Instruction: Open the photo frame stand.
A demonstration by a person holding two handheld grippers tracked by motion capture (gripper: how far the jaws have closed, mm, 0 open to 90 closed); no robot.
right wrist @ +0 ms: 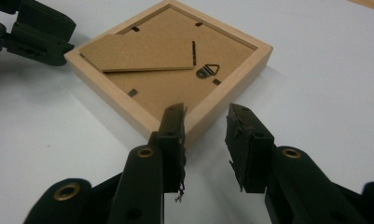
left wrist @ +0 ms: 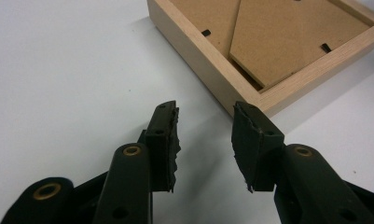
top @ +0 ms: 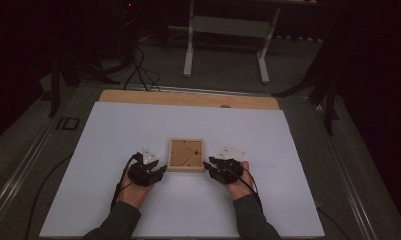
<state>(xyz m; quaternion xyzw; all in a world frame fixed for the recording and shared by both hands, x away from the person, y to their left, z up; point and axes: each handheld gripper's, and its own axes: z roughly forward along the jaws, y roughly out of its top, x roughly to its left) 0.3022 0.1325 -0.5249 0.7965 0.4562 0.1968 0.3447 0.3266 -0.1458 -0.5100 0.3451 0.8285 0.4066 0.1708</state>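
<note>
A square wooden picture frame (top: 186,155) lies face down on the white sheet (top: 138,130), its brown backing board and small metal hanger up. My left gripper (top: 161,168) rests just left of the frame, jaws open and pointing at its left edge. In the left gripper view, that gripper (left wrist: 205,116) has bare sheet between its jaws, and the frame's corner (left wrist: 250,100) lies just beyond the right one. My right gripper (top: 207,166) sits at the frame's right side. In the right gripper view it (right wrist: 205,114) is open at the edge of the frame (right wrist: 166,65), gripping nothing.
The sheet covers a wooden tabletop (top: 188,98) whose far strip shows. Beyond the table stand a white frame on legs (top: 228,40) and black cables (top: 138,70) on the grey floor. The left gripper (right wrist: 35,32) shows at the upper left of the right gripper view.
</note>
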